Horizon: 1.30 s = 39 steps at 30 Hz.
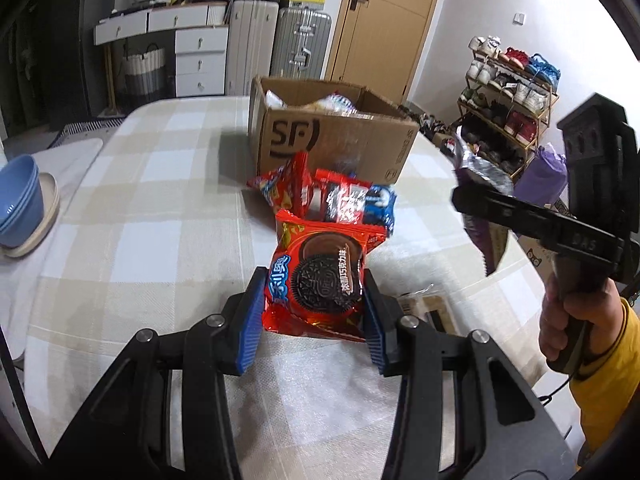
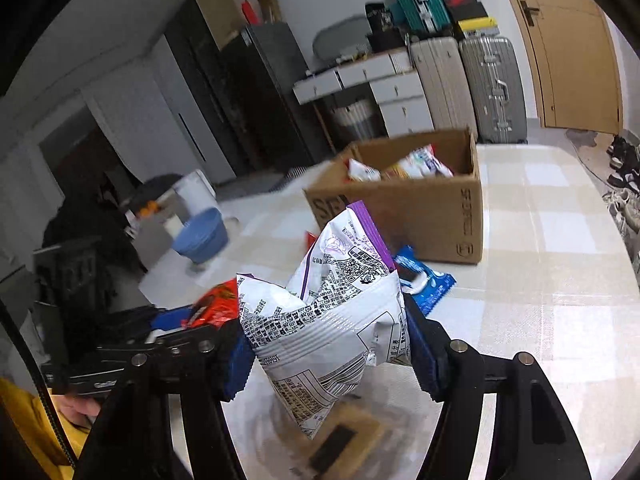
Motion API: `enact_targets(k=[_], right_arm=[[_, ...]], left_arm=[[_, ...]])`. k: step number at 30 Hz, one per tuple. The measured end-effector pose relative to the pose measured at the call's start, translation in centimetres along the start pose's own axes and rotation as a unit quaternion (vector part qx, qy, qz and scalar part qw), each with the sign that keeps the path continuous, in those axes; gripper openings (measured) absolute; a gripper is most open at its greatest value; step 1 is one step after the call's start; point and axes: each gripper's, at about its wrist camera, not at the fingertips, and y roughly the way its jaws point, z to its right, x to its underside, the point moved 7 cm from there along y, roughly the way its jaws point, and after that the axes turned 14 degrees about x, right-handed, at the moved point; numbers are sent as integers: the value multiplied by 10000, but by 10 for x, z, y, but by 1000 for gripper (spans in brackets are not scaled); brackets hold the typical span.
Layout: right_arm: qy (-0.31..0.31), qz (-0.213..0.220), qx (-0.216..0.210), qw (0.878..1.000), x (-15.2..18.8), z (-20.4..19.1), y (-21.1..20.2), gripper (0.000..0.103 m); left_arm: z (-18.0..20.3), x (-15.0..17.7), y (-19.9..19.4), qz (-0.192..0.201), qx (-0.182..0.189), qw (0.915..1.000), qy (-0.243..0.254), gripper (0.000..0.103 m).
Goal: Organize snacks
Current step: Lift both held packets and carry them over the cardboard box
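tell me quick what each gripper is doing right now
left gripper: closed on the red cookie pack.
right gripper: closed on the white and purple snack bag.

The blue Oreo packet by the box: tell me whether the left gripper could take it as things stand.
Probably not. The left gripper is shut on the red Oreo packet, so its jaws are full. The blue Oreo packet lies past other snacks, before the cardboard box.

You had two grippers, left gripper (image 1: 314, 300) and right gripper (image 2: 326, 356), each holding one snack packet. Beside one cardboard box (image 1: 332, 144) lay roughly four loose packets (image 1: 340, 200); its contents could not be counted.
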Motion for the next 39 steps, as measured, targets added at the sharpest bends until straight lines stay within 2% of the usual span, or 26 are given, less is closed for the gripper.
enact_targets(k=[6, 10, 16, 21, 26, 30, 39], right_arm=[[443, 369, -166, 9982, 7, -7, -50, 66], [579, 428, -129, 9973, 22, -8, -74, 66], [781, 342, -80, 9963, 41, -1, -78, 66], [818, 300, -55, 9962, 44, -1, -79, 66], [749, 449, -45, 9962, 31, 0, -73, 67], [723, 540, -30, 9959, 14, 4, -67, 67], [603, 683, -21, 9958, -50, 11, -39, 67]], left_arm=[[17, -3, -32, 224, 73, 9997, 33, 40], [24, -1, -50, 332, 95, 9994, 23, 40], [36, 7, -67, 352, 162, 9992, 56, 40], [42, 13, -74, 348, 156, 9993, 24, 40], [41, 9, -75, 322, 73, 9994, 112, 40], [30, -7, -73, 397, -11, 9992, 29, 40], [15, -76, -47, 559, 36, 9983, 145, 40]])
